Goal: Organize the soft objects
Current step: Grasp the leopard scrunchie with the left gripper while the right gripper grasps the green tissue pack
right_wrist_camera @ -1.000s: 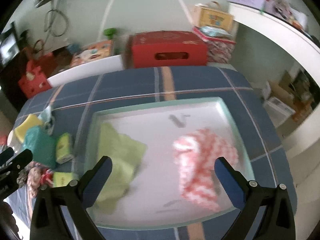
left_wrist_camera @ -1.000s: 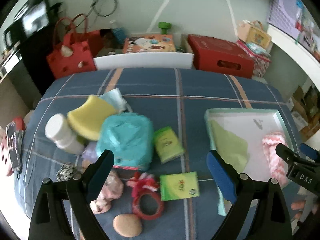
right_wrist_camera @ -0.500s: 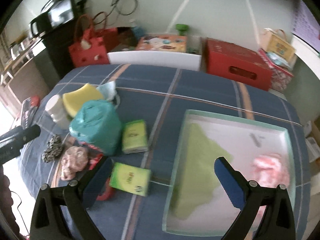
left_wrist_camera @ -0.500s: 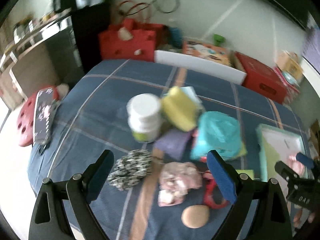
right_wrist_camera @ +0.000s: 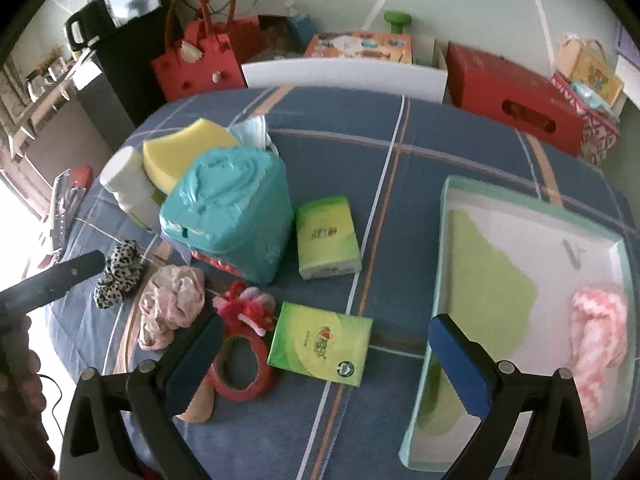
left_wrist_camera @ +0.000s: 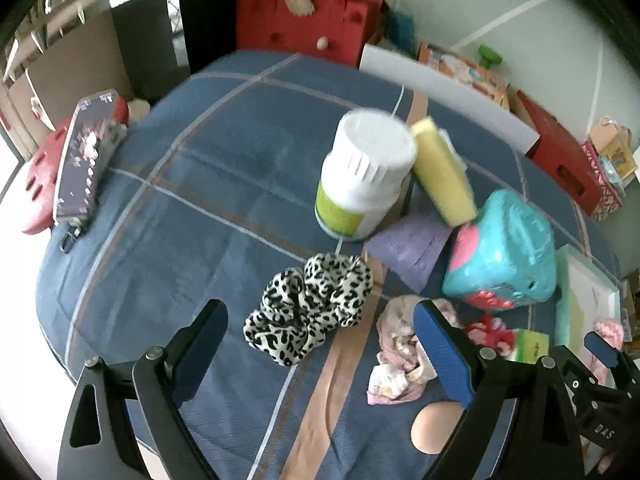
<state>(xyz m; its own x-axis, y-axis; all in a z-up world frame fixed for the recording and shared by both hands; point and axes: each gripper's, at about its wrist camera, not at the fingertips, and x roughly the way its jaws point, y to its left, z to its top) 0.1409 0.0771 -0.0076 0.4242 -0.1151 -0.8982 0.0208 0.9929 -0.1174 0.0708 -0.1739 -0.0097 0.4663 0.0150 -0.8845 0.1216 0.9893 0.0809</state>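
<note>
Left gripper (left_wrist_camera: 320, 344): its fingers are spread wide and gripping nothing; it is hovering over the blue plaid cloth (left_wrist_camera: 208, 208), with the leopard scrunchie (left_wrist_camera: 308, 308) lying between the blue pads.
Right gripper (right_wrist_camera: 324, 364): its jaws are standing apart and empty, hanging above a green tissue pack (right_wrist_camera: 320, 344) near the tray's left edge.
Tray (right_wrist_camera: 520, 208): it is sitting on the right of the cloth, holding a green cloth (right_wrist_camera: 488, 280) and a pink-and-white striped piece (right_wrist_camera: 600, 320).
Pink fabric (left_wrist_camera: 400, 344): it is lying crumpled just right of the scrunchie, partly behind the left gripper's right finger.
Red scrunchie (right_wrist_camera: 244, 308): it is lying beside the pink fabric, touching a red ring (right_wrist_camera: 240, 376).
Teal pack (right_wrist_camera: 228, 208): it is sitting mid-cloth, with a second tissue pack (right_wrist_camera: 326, 236) just to its right.
Sponge (right_wrist_camera: 184, 148): it is leaning beside a white bottle (left_wrist_camera: 364, 176), behind the teal pack.
</note>
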